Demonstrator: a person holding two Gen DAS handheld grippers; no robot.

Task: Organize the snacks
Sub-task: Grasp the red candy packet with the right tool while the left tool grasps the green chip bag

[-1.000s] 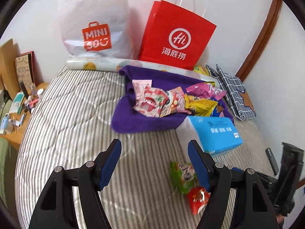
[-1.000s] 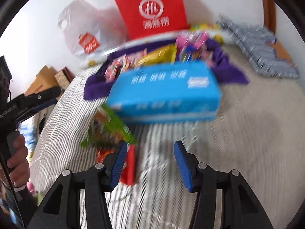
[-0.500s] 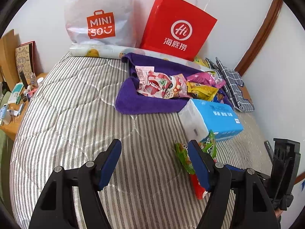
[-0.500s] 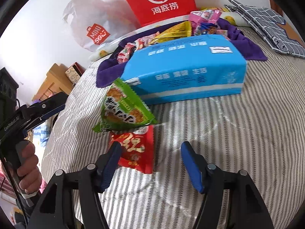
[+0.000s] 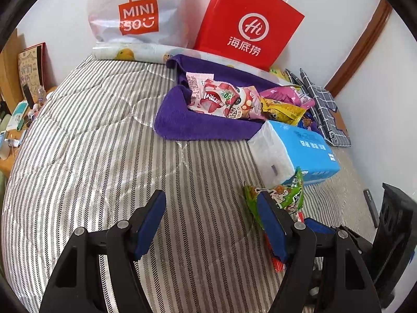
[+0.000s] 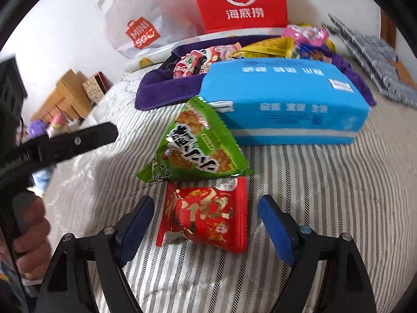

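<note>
A red snack packet [image 6: 208, 219] lies on the striped bed cover between the jaws of my right gripper [image 6: 206, 204]. Those jaws are opening and the pads stand clear of the packet on both sides. A green snack packet [image 6: 198, 146] leans just beyond it, against a blue tissue pack [image 6: 286, 99]. Farther back, a purple towel [image 5: 187, 125] holds several more snack packets [image 5: 226, 99]. My left gripper [image 5: 211, 203] hangs open over bare cover with nothing in it. Its right finger hides part of the green packet [image 5: 284, 195].
A red paper bag [image 5: 247, 23] and a white plastic bag [image 5: 138, 13] stand against the back wall. Folded checked cloth [image 5: 323, 109] lies at the right by the wall. A cluttered wooden side table [image 5: 15, 130] sits left of the bed. A hand [image 6: 28, 234] holds the left gripper.
My right gripper has slid left until the red packet lies between its jaws, which have widened. The green packet has ended up propped against the tissue pack. The left gripper has sunk slightly.
</note>
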